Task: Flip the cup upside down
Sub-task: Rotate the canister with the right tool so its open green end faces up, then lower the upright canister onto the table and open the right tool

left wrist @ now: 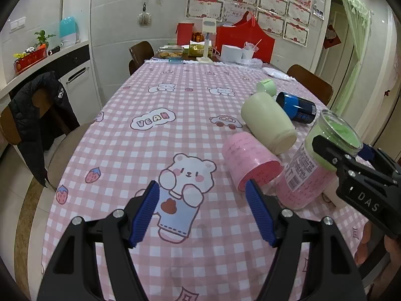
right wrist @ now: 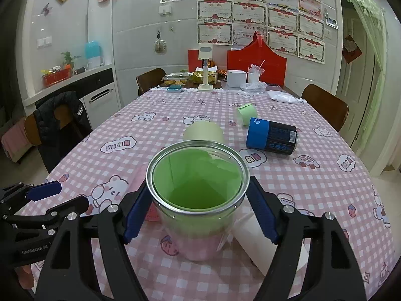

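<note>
A clear cup (right wrist: 198, 200) with a green lining and pink base stands mouth up on the checked tablecloth (right wrist: 150, 125). My right gripper (right wrist: 198, 208) is shut on its upper wall, one blue pad on each side. In the left wrist view the same cup (left wrist: 315, 165) stands at the right with the right gripper's fingers (left wrist: 333, 155) on its rim. My left gripper (left wrist: 203, 213) is open and empty, low over the cloth, left of the cup. Its right pad is near a pink cup (left wrist: 250, 165) lying on its side.
A cream cup (left wrist: 268, 123), a blue-and-black can (left wrist: 298, 110) and a small green cup (left wrist: 267, 87) lie on their sides behind. A white cylinder (right wrist: 263, 240) lies beside the held cup. Boxes and a lamp (left wrist: 208, 40) crowd the far end. Chairs flank the table.
</note>
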Motion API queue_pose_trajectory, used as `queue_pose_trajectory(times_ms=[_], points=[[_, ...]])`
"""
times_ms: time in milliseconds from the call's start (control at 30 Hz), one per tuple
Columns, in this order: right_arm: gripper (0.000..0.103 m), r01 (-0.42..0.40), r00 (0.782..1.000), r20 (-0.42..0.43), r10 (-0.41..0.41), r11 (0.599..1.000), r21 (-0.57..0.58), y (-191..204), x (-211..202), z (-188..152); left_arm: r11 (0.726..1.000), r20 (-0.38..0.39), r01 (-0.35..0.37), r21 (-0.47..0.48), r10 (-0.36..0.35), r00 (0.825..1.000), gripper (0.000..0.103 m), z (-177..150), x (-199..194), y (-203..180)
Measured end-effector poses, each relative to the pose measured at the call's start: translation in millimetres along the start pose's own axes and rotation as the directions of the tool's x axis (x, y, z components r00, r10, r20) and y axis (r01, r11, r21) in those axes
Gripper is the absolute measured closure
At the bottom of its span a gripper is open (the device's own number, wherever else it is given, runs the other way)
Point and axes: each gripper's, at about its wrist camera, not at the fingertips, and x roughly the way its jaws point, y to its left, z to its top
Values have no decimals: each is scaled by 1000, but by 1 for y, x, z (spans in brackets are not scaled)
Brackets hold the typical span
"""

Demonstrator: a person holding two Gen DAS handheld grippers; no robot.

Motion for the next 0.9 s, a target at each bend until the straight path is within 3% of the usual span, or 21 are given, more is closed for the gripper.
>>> queue_pose_trajectory(times_ms=[500,733,900], points=[[22,-17,994,104,14,999,29,-7,-42,2,1000,56,-16,15,15,998,33,7,-23,-13],[17,11,984,176,-16,1000,26,-11,-66,4,999,124,-29,30,25,992,33,9,-45,-25],[12,44,970,237,-51,998,34,-19,-86,1,998,210,-41,38,32,977,33,8,-66,-35]])
